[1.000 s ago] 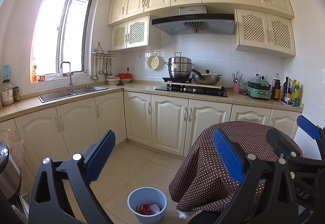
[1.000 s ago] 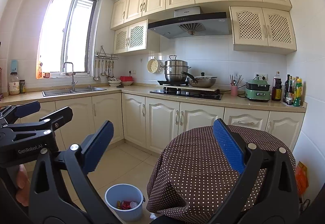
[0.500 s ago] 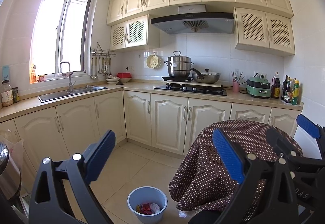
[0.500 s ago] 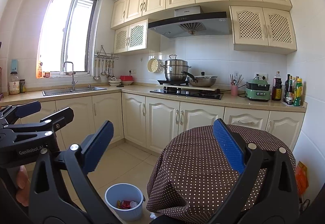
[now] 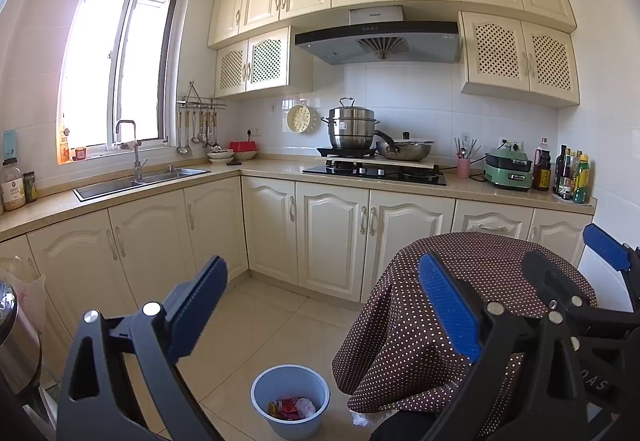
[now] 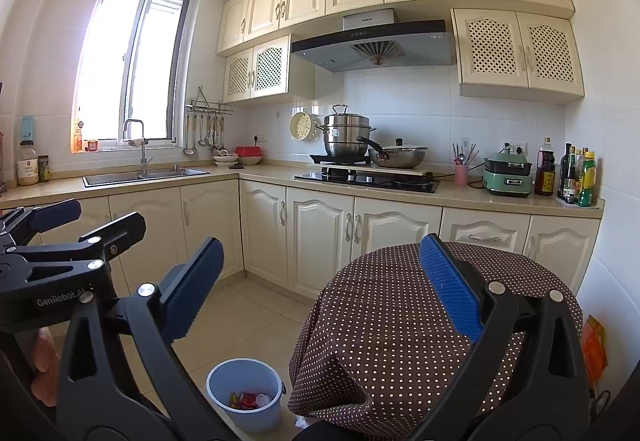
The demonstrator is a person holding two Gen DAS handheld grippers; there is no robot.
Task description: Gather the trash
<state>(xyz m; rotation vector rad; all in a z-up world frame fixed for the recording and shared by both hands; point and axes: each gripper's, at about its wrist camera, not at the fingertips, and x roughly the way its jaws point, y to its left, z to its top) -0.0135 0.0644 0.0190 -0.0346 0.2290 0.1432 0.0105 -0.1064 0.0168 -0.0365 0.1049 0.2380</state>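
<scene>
A light blue bin (image 5: 291, 401) stands on the tiled floor beside a small round table with a brown dotted cloth (image 5: 460, 305). Red and white trash (image 5: 292, 408) lies inside it. The bin also shows in the right wrist view (image 6: 245, 393). My left gripper (image 5: 324, 305) is open and empty, held above the floor and the table's left edge. My right gripper (image 6: 320, 289) is open and empty, held level beside it. The table top shows no loose trash.
Cream cabinets and a counter (image 5: 280, 171) run along the back and left, with a sink (image 5: 140, 181), a stove (image 5: 376, 171) with pots, and bottles (image 5: 572, 177). A steel can (image 5: 16, 353) stands at far left. An orange packet (image 6: 594, 345) lies by the right wall.
Both grippers have held almost still; the views have shifted only very slightly. Nothing has been picked up or let go.
</scene>
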